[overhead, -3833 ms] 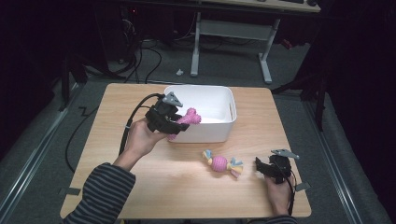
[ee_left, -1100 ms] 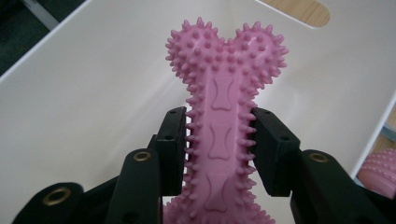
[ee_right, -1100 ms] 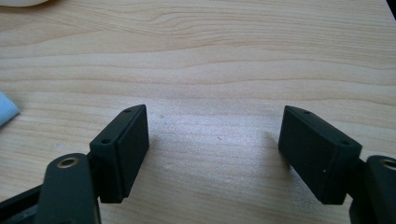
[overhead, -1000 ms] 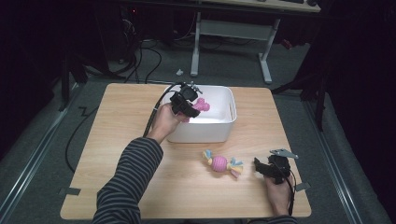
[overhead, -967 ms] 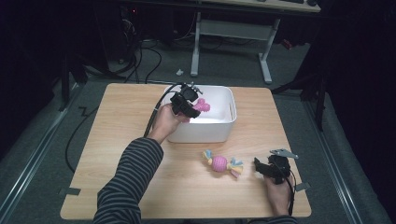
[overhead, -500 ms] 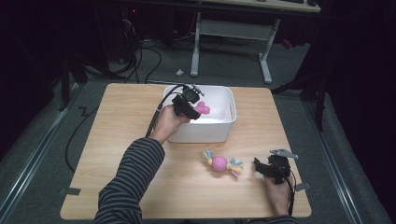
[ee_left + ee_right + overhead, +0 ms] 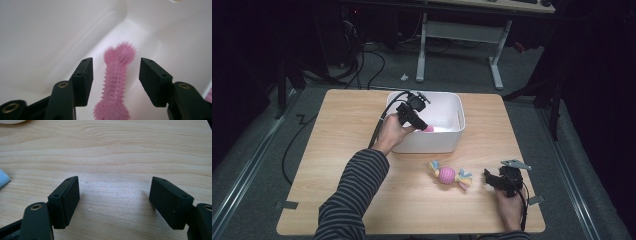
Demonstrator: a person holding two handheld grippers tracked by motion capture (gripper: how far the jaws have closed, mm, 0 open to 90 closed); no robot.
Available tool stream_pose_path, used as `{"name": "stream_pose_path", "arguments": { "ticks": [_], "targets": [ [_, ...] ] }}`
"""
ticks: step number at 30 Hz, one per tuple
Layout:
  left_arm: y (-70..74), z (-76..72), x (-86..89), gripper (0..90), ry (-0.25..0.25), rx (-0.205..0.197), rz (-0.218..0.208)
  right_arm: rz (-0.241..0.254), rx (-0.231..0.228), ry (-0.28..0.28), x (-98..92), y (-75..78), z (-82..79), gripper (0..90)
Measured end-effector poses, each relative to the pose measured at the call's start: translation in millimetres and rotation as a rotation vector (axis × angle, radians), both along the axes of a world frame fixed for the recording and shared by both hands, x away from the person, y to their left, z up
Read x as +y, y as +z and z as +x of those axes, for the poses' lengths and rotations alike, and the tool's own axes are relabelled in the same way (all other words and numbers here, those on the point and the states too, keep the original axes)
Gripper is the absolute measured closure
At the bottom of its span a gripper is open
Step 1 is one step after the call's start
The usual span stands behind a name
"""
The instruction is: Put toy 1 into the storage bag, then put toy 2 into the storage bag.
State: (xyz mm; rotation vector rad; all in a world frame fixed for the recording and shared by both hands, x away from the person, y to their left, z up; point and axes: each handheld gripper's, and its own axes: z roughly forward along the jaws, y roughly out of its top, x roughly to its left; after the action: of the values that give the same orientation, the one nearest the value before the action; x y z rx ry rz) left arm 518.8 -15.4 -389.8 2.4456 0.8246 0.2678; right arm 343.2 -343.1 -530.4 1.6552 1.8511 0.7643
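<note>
I'm holding left gripper [image 7: 418, 119] over bin [image 7: 459, 113] at worktop's far edge; its fingers [image 7: 83, 80] just opening, clear of pink bone [image 7: 115, 82], long axis running away between them. Right gripper [image 7: 492, 180] resting near-right, fingers apart, empty.

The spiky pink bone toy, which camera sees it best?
The left gripper view: the spiky pink bone toy sits big between the open jaws, inside the white bin. The high view catches just a small pink bit by the left gripper.

left hand-held gripper [image 7: 115, 75] jaws just opened, pink spiky bone [image 7: 116, 85] released into white bin [image 7: 447, 137]
</note>
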Motion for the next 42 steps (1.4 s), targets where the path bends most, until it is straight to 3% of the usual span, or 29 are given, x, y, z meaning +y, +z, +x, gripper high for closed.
{"name": "stream_pose_path", "arguments": {
  "ticks": [5,14,20,26,29,33,42],
  "targets": [
    [15.7,-8.5,10.7,39.4,0.004,-0.033,-0.048,0.004,0.006,-0.002,0.7,0.3,0.4,24.0],
    [30.1,-20.6,36.3,36.6,0.033,-0.073,-0.124,0.004,0.006,-0.003,0.9,0.2,0.5,24.0],
    [37.1,-32.7,69.1,35.6,0.078,-0.077,-0.197,0.003,0.005,-0.003,0.9,0.2,0.5,24.0],
    [41.9,-43.0,91.7,34.4,0.111,-0.125,-0.198,0.003,0.005,-0.004,1.0,0.2,0.5,24.0],
    [46.4,-53.3,108.0,34.3,0.124,-0.147,-0.234,0.004,0.006,-0.006,1.2,0.2,0.4,24.0],
    [47.5,-64.7,122.0,34.3,0.138,-0.165,-0.249,0.004,0.006,-0.006,1.2,0.2,0.4,24.0],
    [40.2,-81.0,145.4,33.9,0.165,-0.176,-0.281,0.004,0.006,-0.006,1.2,0.2,0.4,24.0]
  ]
}}
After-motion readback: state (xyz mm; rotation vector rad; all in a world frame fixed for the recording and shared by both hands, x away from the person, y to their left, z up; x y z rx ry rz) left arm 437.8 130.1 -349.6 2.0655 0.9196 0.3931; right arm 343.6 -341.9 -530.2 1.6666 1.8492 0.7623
